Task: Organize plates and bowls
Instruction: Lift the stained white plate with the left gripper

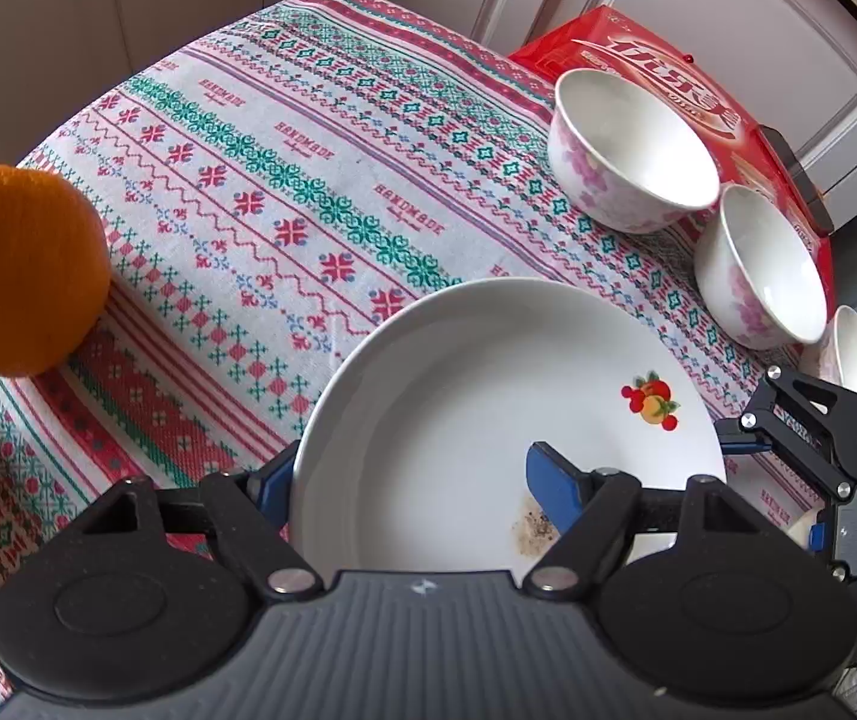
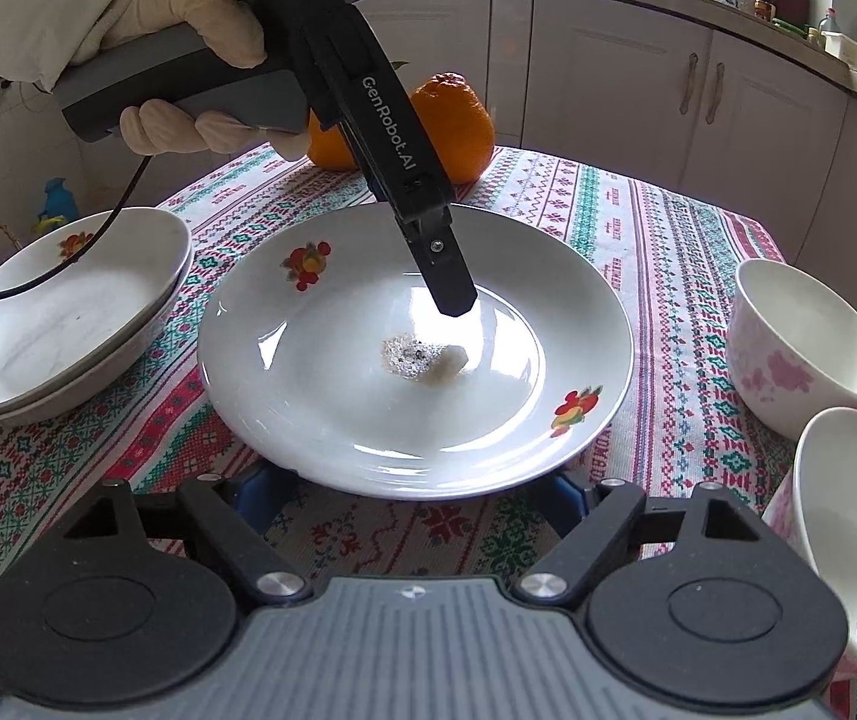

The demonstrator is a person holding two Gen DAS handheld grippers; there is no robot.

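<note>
Jaws, left gripper [image 1: 413,480]: half-closed and astride the rim of the soiled plate [image 2: 368,408] at its 12 o'clock edge in the right wrist view, with one pad inside the well and one outside the rim. Whether the pads bear on the porcelain I cannot tell. Jaws, right gripper [image 2: 413,489]: set at medium width at the plate's 6 o'clock edge, both blue pads tucked under the overhanging rim. Contact here I cannot tell either.

Location: the plate sits flat on the counter's patterned tablecloth [image 1: 284,138], between my two grippers.

Handling: I judge it to be glazed ceramic, so stiff, moderately heavy, slick, and breakable if dropped or knocked. Take hold at the rim, one pad above and one below, on opposite edges. Keep it level, because a patch of crumbly residue [image 2: 422,360] lies at its centre and would slide.

Surroundings: a stack of two matching deep plates [image 2: 68,312] stands at 9 o'clock, just beside the plate, and looks the likely destination. Two floral bowls [image 2: 806,342] stand at 3 to 4 o'clock, near the rim; a third shows in the left wrist view. Two oranges [image 2: 458,126] sit at 12 o'clock, behind my gloved left hand [image 2: 188,18]. A red box [image 1: 638,42] lies beyond the bowls. My left gripper's cable [image 2: 98,240] droops over the stack and could snag a lift toward 9 o'clock.
</note>
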